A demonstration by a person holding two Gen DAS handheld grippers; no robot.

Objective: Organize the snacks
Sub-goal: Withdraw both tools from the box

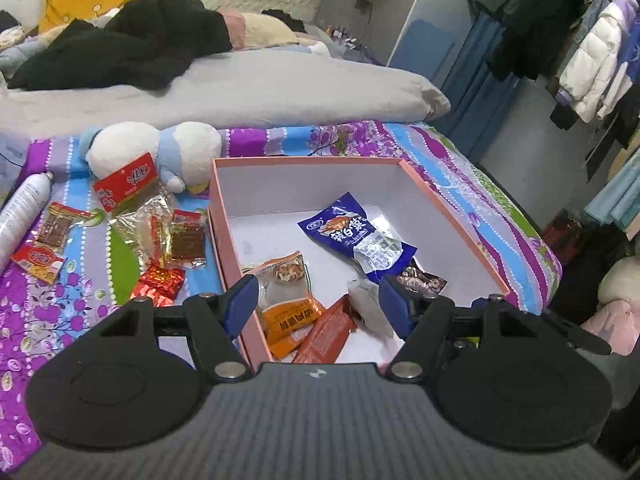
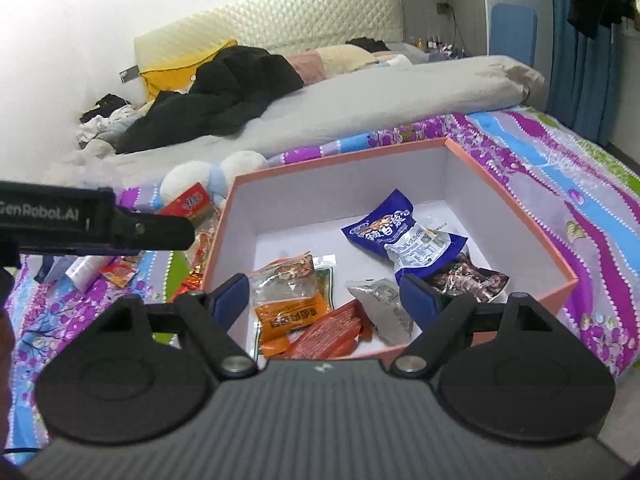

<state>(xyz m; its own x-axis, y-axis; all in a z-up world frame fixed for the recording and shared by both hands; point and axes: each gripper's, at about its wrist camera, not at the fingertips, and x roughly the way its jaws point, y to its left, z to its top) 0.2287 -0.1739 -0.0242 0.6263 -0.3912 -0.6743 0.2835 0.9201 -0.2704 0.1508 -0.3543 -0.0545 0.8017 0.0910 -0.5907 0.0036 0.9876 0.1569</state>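
- Left tongs (image 1: 318, 300) at lower centre, tilted downward, spread wide, gripping nothing.
- Right tongs (image 2: 324, 298) likewise wide and bare, above the pink box (image 2: 532, 236).
- Snack packets (image 2: 404, 236) lie inside; more snacks (image 1: 160, 228) on the bed, centre left.

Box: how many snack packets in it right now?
5 visible in the box: blue packet at the back, dark packet beside it, orange packet front left, red packet at the front, grey packet front middle. More may hide underneath.
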